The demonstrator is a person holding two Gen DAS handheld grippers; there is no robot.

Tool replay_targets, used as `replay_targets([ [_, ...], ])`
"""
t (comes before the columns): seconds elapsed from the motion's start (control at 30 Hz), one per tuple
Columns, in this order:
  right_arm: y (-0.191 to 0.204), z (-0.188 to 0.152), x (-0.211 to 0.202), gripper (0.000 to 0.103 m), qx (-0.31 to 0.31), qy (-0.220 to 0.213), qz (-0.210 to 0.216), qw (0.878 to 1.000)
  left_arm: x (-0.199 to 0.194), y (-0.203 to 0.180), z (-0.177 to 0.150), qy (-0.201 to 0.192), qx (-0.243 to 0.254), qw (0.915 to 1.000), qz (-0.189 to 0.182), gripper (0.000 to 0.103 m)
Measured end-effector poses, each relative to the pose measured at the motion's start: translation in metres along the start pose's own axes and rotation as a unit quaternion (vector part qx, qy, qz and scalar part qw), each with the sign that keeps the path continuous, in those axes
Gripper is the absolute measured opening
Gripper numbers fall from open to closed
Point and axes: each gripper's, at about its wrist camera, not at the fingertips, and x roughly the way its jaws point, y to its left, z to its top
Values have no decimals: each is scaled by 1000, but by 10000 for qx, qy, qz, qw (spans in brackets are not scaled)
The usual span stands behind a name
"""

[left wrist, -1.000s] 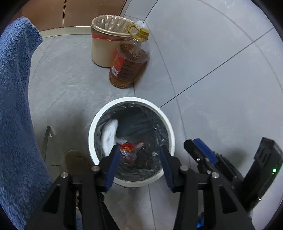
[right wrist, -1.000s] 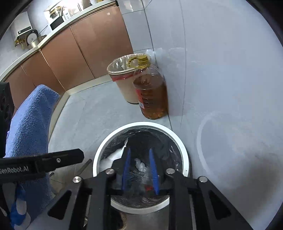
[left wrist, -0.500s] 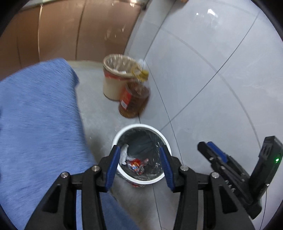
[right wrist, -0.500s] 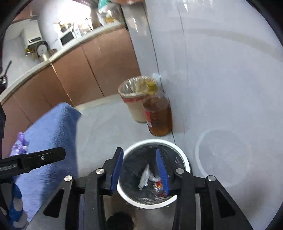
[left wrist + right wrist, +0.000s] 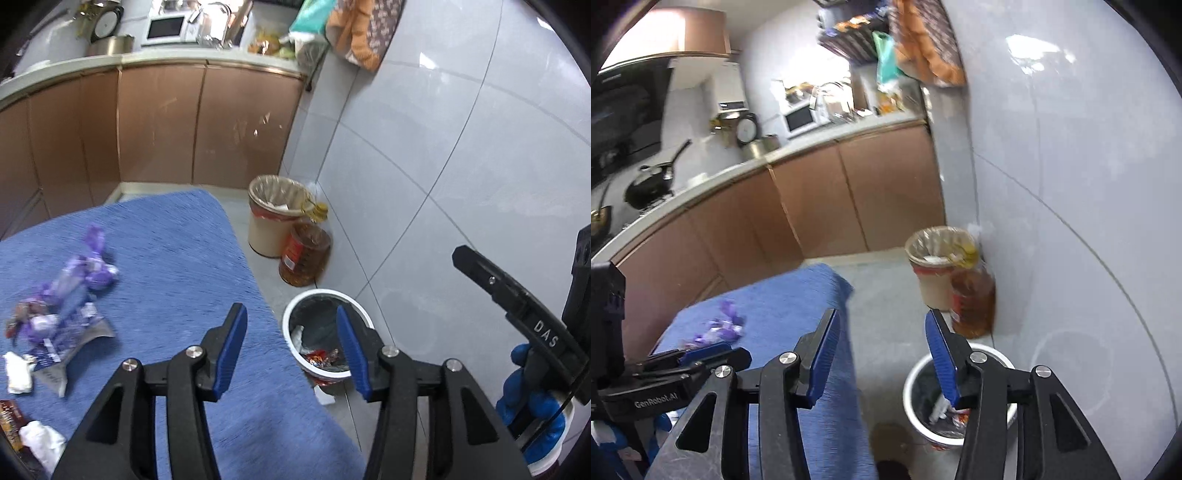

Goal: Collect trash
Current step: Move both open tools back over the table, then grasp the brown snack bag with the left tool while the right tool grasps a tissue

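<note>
Trash (image 5: 62, 317): crumpled purple and silver wrappers and white tissue, scattered at 9 o'clock on the blue-covered desk (image 5: 177, 266). It is judged light, soft and crinkly, best pinched at a bunched fold. Left claw (image 5: 290, 354) and right claw (image 5: 881, 360) are held wide apart, nothing gripped. White bin (image 5: 291, 317) is seen at 5 o'clock; its contents are partly hidden, and pieces at the frame edge are cut off.

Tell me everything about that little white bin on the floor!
The white bin is small and round, looks like plastic, and has a dark liner bag inside. It stands upright on the grey tiled floor, beside the blue cloth and in front of the oil bottle. In it lie a white crumpled tissue and a red shiny wrapper. Nothing grips it.
</note>
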Motion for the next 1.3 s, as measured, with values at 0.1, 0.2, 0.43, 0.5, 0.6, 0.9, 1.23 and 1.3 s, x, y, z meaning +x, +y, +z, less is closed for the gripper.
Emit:
replay_targets([
  [0.1, 21, 5, -10, 49, -142, -85, 158, 9997, -28, 16, -3, -175, -48, 9998, 62, 49],
  [0.2, 45, 9, -18, 51, -299, -146, 313, 9990, -51, 33, -7, -311, -118, 9993, 161, 49],
  [0.43, 90, 10, -27, 53, -601, -118, 638, 9961, -93, 83, -23, -506, -342, 9969, 494, 49],
  [0.5, 104, 10, -25, 54, -671, -79, 747, 9949, -102, 100, -28, -528, -419, 9959, 603, 49],
  [0.6, 121, 6, -24, 54, -814, -31, 876, 9928, -117, 128, -38, -554, -535, 9937, 814, 49],
  [0.9, 168, -14, -8, 55, -1157, 364, 1370, 9831, -157, 214, -79, -502, -896, 9859, 1317, 50],
  [1.23, 212, -57, 26, 55, -1465, 1157, 1993, 9620, -165, 265, -127, -168, -1139, 9839, 1365, 58],
  [1.3, 222, -67, 31, 55, -1597, 1310, 2109, 9554, -159, 266, -130, -62, -1096, 9851, 1328, 58],
])
